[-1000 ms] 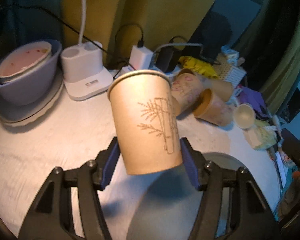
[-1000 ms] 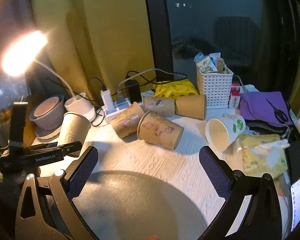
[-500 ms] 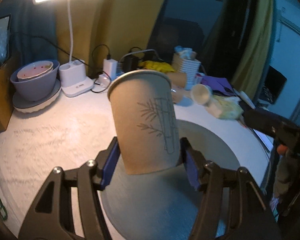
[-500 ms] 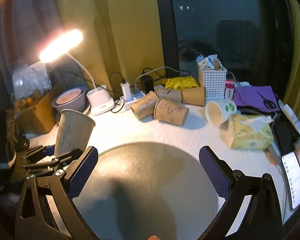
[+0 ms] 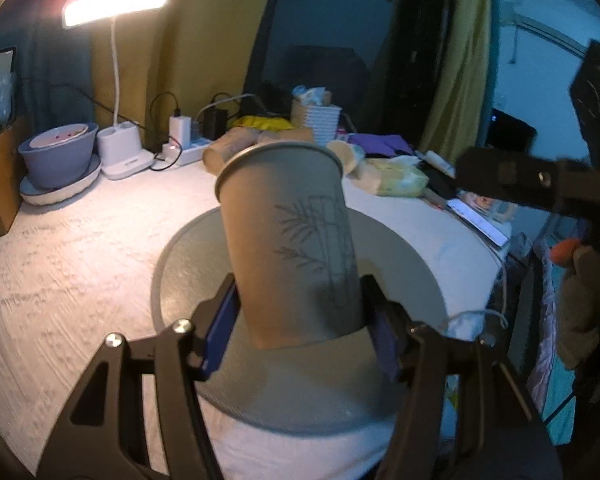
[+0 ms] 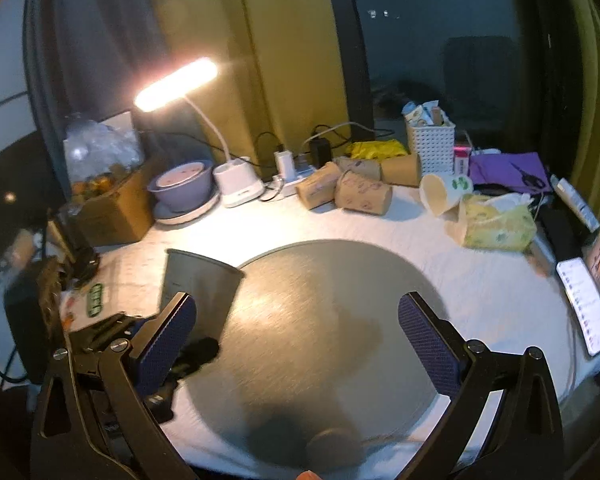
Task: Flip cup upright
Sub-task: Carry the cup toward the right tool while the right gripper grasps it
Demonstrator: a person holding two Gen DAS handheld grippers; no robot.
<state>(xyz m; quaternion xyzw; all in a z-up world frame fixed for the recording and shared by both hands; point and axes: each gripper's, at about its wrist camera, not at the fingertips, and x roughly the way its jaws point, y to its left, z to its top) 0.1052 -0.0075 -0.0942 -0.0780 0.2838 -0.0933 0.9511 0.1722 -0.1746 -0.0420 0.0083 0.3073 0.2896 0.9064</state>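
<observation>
A brown paper cup with a bamboo drawing (image 5: 296, 240) is held mouth-up, slightly tilted, above a round grey mat (image 5: 396, 264). My left gripper (image 5: 300, 324) is shut on its lower part. The same cup shows in the right wrist view (image 6: 198, 292) at the mat's left edge (image 6: 320, 320). My right gripper (image 6: 298, 340) is open and empty, over the mat's near side. Several other paper cups (image 6: 360, 196) lie on their sides at the back of the table.
A lit desk lamp (image 6: 236, 188), a purple bowl on a plate (image 6: 182, 184), a power strip with chargers (image 6: 292, 172), a white basket (image 6: 430, 144), a tissue pack (image 6: 496, 224), a phone (image 6: 586, 304) and a cardboard box (image 6: 112, 208) ring the mat on the white cloth.
My left gripper has carried the cup back from the lamp area to above the grey mat. My right gripper has pulled back and risen, still open.
</observation>
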